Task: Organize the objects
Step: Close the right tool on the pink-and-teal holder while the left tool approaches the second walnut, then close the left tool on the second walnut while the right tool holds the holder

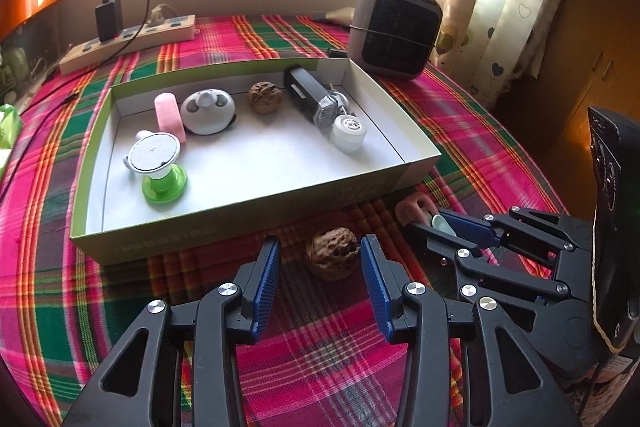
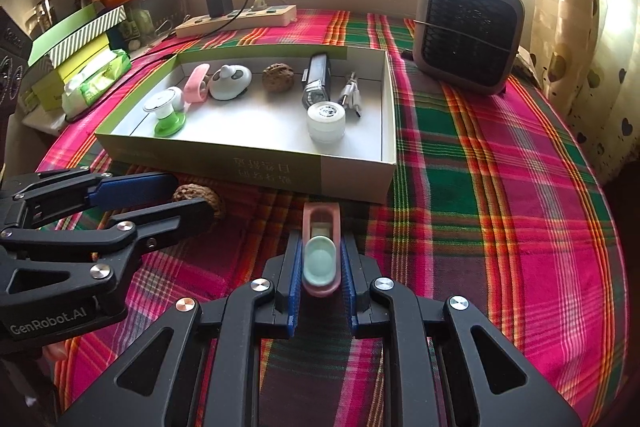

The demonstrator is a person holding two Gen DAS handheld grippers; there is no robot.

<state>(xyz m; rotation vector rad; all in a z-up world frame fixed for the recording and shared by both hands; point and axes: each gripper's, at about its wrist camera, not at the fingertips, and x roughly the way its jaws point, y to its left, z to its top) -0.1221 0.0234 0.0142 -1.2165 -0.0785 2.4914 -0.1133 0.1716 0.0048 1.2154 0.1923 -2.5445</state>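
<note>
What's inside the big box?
In the box: a green-footed gadget, pink holder, white gadget, walnut, black device, white jar and silver plug. Anything beneath them is hidden.

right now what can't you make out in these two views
- Left wrist view: the pink item in the right tool is mostly hidden by its fingers.
- Right wrist view: the loose walnut is half covered by the left tool; contact cannot be told.
- Both views: print on the green box front is too small and blurred to read.
- Both views: the window is washed out by glare.
</note>
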